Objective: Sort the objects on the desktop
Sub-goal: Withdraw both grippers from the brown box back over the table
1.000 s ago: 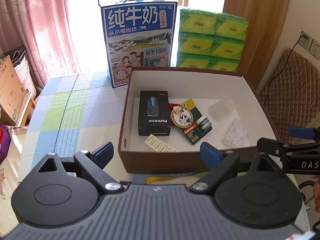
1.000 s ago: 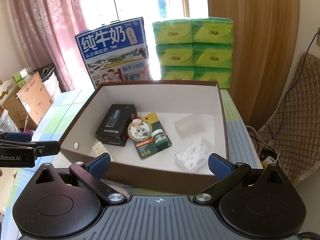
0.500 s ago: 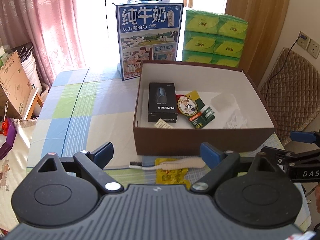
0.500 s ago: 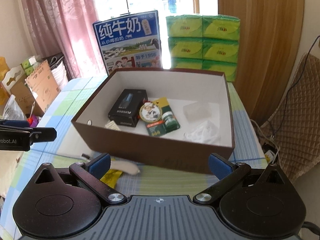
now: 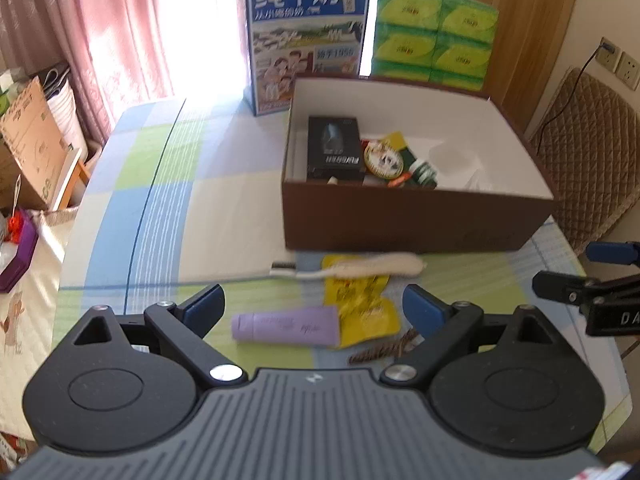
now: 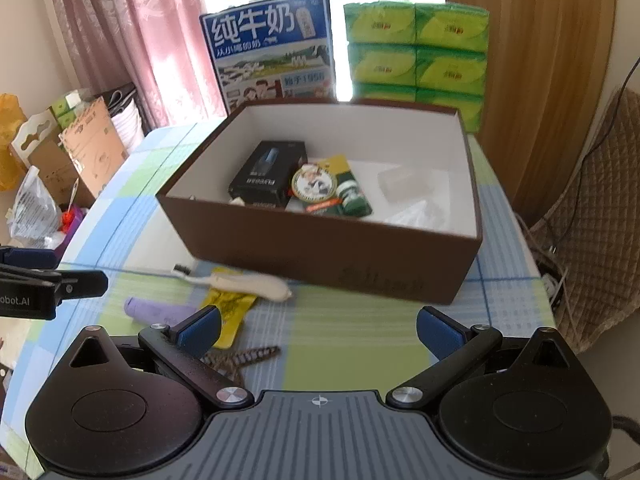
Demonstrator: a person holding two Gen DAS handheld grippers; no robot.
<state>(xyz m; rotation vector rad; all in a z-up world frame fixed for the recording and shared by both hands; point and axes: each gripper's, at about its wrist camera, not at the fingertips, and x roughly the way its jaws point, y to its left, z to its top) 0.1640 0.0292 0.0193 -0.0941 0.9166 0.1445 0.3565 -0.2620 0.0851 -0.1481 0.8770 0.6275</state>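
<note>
Holding, left hand-held gripper (image 5: 314, 312): we see its fingers spread wide above the counter (image 5: 168, 200), pinching nothing.
Right hand-held gripper (image 6: 318, 330): spread the same, nothing between its fingers.
Brown box (image 5: 400, 224): at 12 o'clock on the counter; its near wall hides the lower ends of what lies inside.
Black carton (image 5: 335, 148): in the box at 11 o'clock, bottom edge cut off by the wall.
Green packet (image 6: 340, 192): beside the carton; we find its print blurred.
Purple tube (image 5: 286, 325): on the counter at 6 o'clock from the box.
Yellow sachet (image 5: 362, 308): touching the tube's right end, partly under the brush.
Brush (image 5: 352, 268): just before the box wall.
Brown striped piece (image 6: 240, 358): half hidden by the right gripper's finger; we cannot tell what it is.
</note>
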